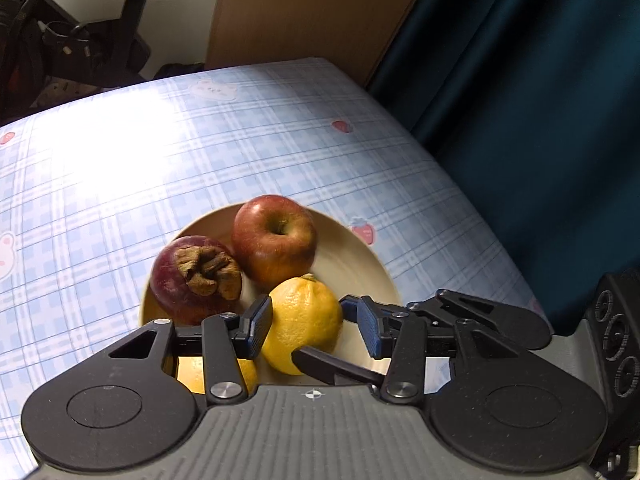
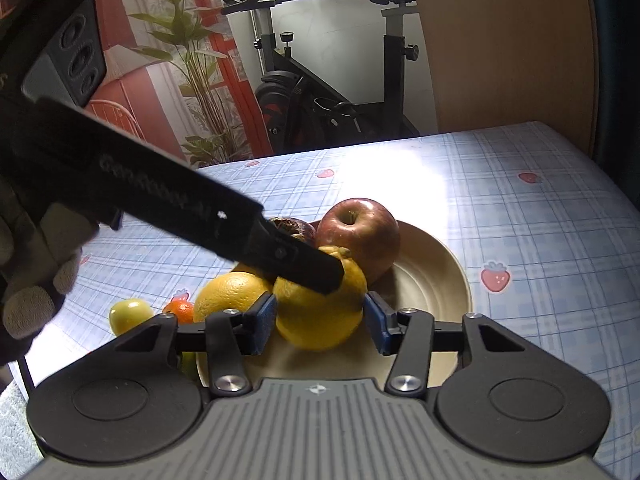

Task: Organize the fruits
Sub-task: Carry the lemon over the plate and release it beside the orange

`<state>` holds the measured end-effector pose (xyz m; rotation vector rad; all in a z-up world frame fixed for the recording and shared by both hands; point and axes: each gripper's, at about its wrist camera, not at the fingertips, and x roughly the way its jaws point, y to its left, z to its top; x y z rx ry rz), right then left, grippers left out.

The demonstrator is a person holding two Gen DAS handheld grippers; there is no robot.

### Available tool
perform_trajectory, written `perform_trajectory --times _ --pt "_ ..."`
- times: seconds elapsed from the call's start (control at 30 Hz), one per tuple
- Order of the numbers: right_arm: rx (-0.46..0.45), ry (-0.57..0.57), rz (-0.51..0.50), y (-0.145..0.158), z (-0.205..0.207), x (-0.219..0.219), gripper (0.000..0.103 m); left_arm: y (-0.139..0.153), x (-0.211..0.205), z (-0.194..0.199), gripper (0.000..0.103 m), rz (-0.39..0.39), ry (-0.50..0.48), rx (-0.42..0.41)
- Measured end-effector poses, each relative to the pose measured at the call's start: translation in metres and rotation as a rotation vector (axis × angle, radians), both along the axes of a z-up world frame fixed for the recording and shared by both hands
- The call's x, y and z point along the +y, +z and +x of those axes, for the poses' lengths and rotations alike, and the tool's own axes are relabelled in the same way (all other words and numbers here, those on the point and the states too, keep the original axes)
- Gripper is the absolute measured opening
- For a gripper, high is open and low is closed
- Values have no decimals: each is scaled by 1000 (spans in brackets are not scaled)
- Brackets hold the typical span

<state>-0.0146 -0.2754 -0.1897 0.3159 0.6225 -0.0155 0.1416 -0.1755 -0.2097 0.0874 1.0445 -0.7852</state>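
Together, both sets of tongs are gathered around one lemon (image 2: 320, 312) at the near side of a cream plate (image 2: 432, 280). In the right wrist view the right tongs (image 2: 320, 322) are seen flanking the lemon, pads touching its sides or nearly so; whether it is pressed cannot be told. The left tongs (image 1: 306, 322) are seen apart in their own view, the left pad against the lemon, the right pad clear of it. Beyond the tongs an apple (image 1: 274, 240) and a mangosteen (image 1: 196, 278) are packed against the lemon. Left of the right tongs, an orange (image 2: 230, 294) is held at the plate rim, with a small green fruit (image 2: 130, 314) and a tangerine (image 2: 182, 310) off the plate. Open checked surface (image 1: 120, 168) is left beyond and to the left; its right edge is close by.
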Motion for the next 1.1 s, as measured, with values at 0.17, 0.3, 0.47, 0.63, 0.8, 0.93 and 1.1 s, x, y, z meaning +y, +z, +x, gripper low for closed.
perform_trajectory --times 0.17,0.3,0.47,0.63,0.8,0.93,1.1 --pt "-2 15 -14 0 6 1 47 -3 4 11 47 -8 36 30" --pt "-6 12 -11 -2 5 2 47 -1 4 10 46 14 37 22" --pt "3 -1 33 -6 2 -3 50 -2 1 10 46 23 35 7" --pt "31 11 49 -11 3 -3 50 -4 3 12 44 15 36 12" --pt "31 12 58 -14 5 -3 52 -3 4 11 42 19 39 0" --pt "25 18 59 -15 8 -1 52 -1 3 9 42 37 34 -22" --pt "31 21 53 -15 12 0 52 -1 5 12 42 35 42 -20"
